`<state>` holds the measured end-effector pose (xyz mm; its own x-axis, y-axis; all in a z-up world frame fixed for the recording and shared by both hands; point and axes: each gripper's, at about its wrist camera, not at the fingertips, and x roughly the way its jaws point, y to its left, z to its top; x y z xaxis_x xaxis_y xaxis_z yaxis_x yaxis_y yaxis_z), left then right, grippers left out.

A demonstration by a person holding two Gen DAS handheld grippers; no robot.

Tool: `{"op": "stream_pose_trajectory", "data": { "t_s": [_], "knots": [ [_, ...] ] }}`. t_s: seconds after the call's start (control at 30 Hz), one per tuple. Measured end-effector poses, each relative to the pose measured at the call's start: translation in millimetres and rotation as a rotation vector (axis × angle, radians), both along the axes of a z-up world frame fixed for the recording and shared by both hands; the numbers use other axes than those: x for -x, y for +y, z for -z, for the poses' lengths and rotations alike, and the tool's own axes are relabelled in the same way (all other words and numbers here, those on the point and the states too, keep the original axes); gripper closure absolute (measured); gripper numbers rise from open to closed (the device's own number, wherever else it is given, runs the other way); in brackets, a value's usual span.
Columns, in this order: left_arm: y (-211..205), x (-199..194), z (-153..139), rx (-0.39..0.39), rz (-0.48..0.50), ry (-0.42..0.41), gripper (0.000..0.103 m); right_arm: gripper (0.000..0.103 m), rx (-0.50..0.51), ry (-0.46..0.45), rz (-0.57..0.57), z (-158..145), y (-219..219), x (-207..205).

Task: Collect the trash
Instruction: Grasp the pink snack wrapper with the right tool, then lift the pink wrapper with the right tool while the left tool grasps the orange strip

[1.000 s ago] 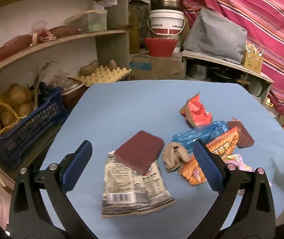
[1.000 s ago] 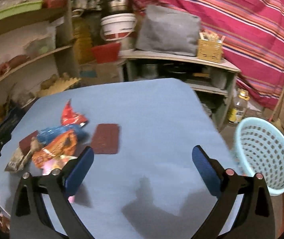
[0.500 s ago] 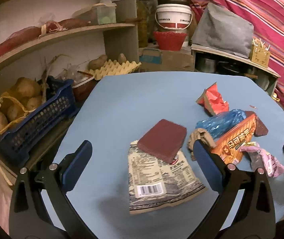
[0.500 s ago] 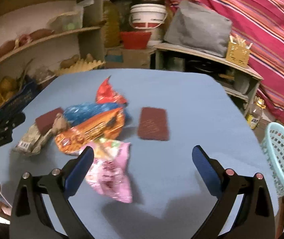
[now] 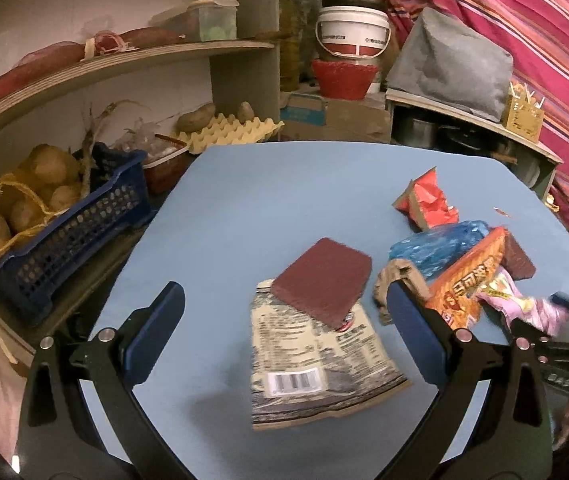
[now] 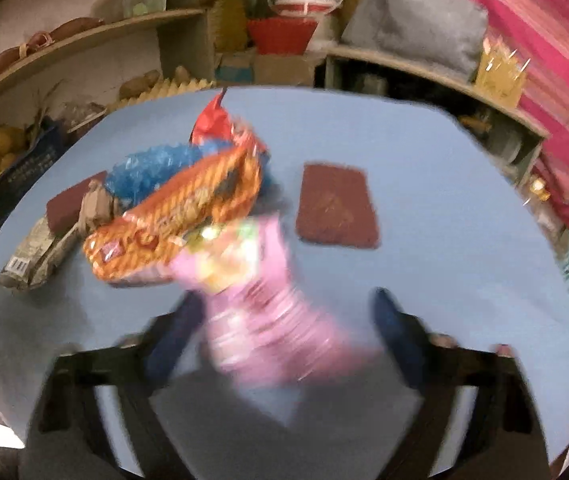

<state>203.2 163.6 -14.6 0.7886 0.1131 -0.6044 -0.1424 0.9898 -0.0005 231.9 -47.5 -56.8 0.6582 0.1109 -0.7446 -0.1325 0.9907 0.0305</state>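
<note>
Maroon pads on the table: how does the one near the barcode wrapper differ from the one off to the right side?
The left maroon pad rests partly on top of the beige barcode wrapper; the right maroon pad lies flat on the bare blue table. The left one sits beside the wrapper pile, near the crumpled brown scrap; the right one lies clear of the pile. Both are dark red rectangles with rounded corners, and neither is gripped.

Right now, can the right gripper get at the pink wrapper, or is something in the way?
Probably yes. The right gripper is open, and the pink wrapper lies between its fingers on the blue table. Only the orange wrapper overlaps the pink wrapper's far end. The picture is blurred, so contact is unclear.
</note>
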Motion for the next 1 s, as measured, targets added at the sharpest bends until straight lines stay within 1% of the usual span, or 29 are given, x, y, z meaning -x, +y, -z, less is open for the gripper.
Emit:
{"op": "stream_pose_trajectory", "data": {
  "t_s": [0.03, 0.07, 0.13, 0.3, 0.37, 0.47, 0.6, 0.7, 0.8, 0.87, 0.93, 1.0],
  "knots": [
    [-4.1, -1.5, -1.1, 0.003, 0.008, -0.002, 0.005, 0.045, -0.019, 0.024, -0.008, 3.8, -1.5, -2.3],
    [-7.9, -1.6, -1.9, 0.003, 0.011, -0.003, 0.005, 0.047, -0.029, 0.022, -0.009, 4.8, -4.4, -2.9],
    [-17.4, -4.7, -3.5, 0.001, 0.024, -0.006, 0.005, 0.062, -0.034, 0.019, -0.029, 3.6, -6.3, -3.0],
    [-41.2, -11.7, -3.3, -0.009, 0.059, 0.001, 0.005, 0.081, -0.075, 0.021, -0.050, 1.5, -17.9, -3.2],
    [-52.1, -14.8, -2.3, -0.013, 0.077, 0.007, 0.005, 0.082, -0.082, 0.017, -0.050, -0.3, -23.5, -3.1],
    [-67.2, -19.8, 1.1, -0.016, 0.111, 0.023, 0.005, 0.089, -0.069, -0.005, -0.044, -5.5, -32.9, -1.1],
    [-85.9, -26.9, 10.0, 0.019, 0.178, 0.060, 0.005, 0.094, -0.052, -0.032, -0.027, -13.1, -45.8, -3.1],
    [-94.0, -30.9, 16.5, 0.047, 0.211, 0.085, 0.005, 0.094, -0.059, -0.045, -0.001, -19.2, -64.4, -4.9],
    [-100.3, -34.4, 24.1, 0.092, 0.245, 0.118, 0.006, 0.094, -0.074, -0.053, 0.035, -24.2, -86.9, -5.6],
    [-106.0, -36.0, 28.9, 0.105, 0.258, 0.138, 0.006, 0.094, -0.082, -0.056, 0.056, -26.1, -100.6, -5.3],
    [-112.0, -37.2, 33.3, 0.101, 0.274, 0.157, 0.011, 0.094, -0.089, -0.059, 0.076, -27.5, -112.6, -4.6],
    [-117.6, -38.2, 38.6, 0.087, 0.284, 0.179, 0.021, 0.094, -0.097, -0.063, 0.096, -29.0, -125.5, -3.5]
  ]
}}
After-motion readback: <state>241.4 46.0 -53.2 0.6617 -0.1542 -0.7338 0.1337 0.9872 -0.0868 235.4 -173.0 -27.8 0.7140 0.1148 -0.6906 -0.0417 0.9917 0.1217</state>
